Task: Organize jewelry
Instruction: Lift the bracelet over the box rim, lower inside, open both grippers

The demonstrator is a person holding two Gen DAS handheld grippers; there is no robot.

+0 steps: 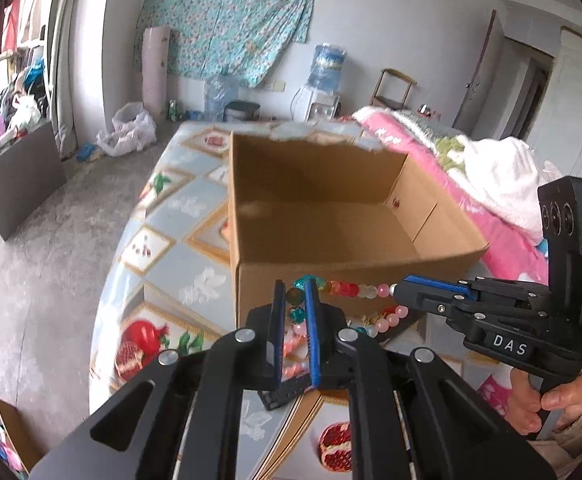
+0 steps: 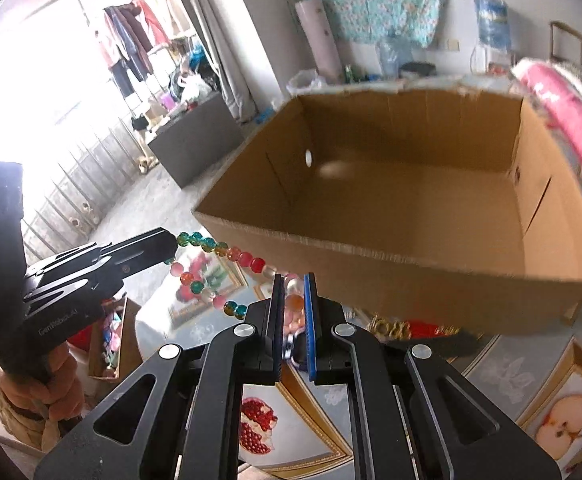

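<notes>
A necklace of teal, red, pink and white beads [image 1: 347, 289] hangs stretched between my two grippers, just in front of the near wall of an open cardboard box [image 1: 331, 216]. My left gripper [image 1: 295, 286] is shut on its teal end, and more beads dangle below the fingers. My right gripper [image 1: 397, 290] comes in from the right and is shut on the pink end. In the right wrist view my right gripper [image 2: 294, 280] pinches pink beads, and the necklace [image 2: 247, 258] runs left to my left gripper [image 2: 173, 246]. The box [image 2: 411, 200] has nothing inside.
The box stands on a table with a fruit-patterned cloth [image 1: 171, 240]. A bed with a pink blanket [image 1: 431, 152] lies to the right. A small cardboard box [image 1: 7, 428] sits on the floor at lower left. A hand [image 1: 531, 404] grips the right gripper's handle.
</notes>
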